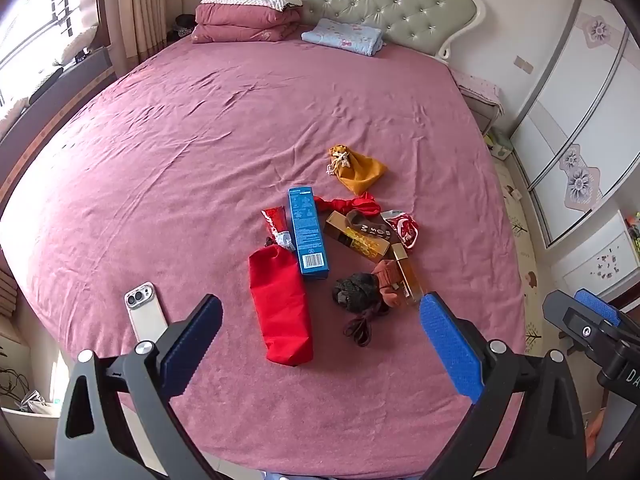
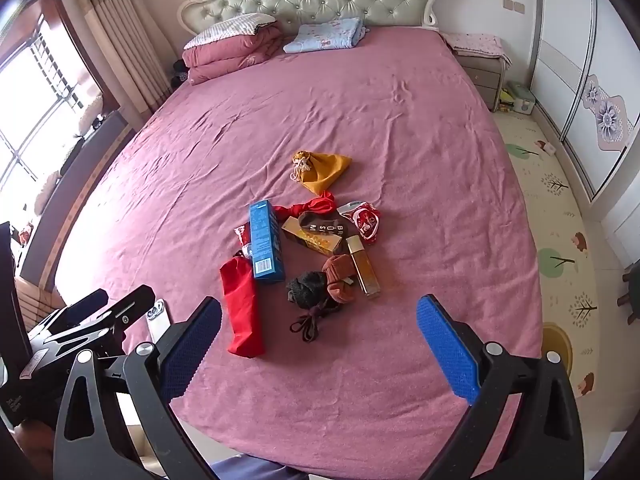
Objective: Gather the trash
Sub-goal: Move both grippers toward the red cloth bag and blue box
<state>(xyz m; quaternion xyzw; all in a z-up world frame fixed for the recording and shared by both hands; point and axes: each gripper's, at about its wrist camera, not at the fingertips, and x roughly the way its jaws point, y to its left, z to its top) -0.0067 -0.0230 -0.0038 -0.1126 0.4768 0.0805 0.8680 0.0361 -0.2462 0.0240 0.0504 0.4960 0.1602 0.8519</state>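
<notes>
A pile of items lies mid-bed on the pink sheet [image 1: 200, 140]: a blue carton [image 1: 307, 236] [image 2: 267, 242], a red pouch [image 1: 280, 308] [image 2: 242, 308], a red-and-white wrapper [image 1: 276, 227], a gold box [image 1: 356, 240] [image 2: 316, 238], an amber bottle [image 1: 408, 276] [image 2: 364, 266], a crumpled red-and-white wrapper [image 1: 404, 228] [image 2: 364, 220], a mustard drawstring bag [image 1: 358, 170] [image 2: 320, 172], socks [image 1: 360, 288] [image 2: 320, 284] and a red cloth [image 1: 352, 203]. My left gripper [image 1: 320, 308] is open and empty, near side of the pile. My right gripper [image 2: 318, 308] is open and empty, likewise.
A white phone [image 1: 145, 312] lies at the near left of the bed. Folded quilts [image 1: 244, 20] and a blue blanket [image 1: 340, 36] lie by the headboard. A nightstand [image 2: 480, 68] and wardrobe [image 2: 580, 80] stand to the right, over a patterned floor mat [image 2: 560, 220].
</notes>
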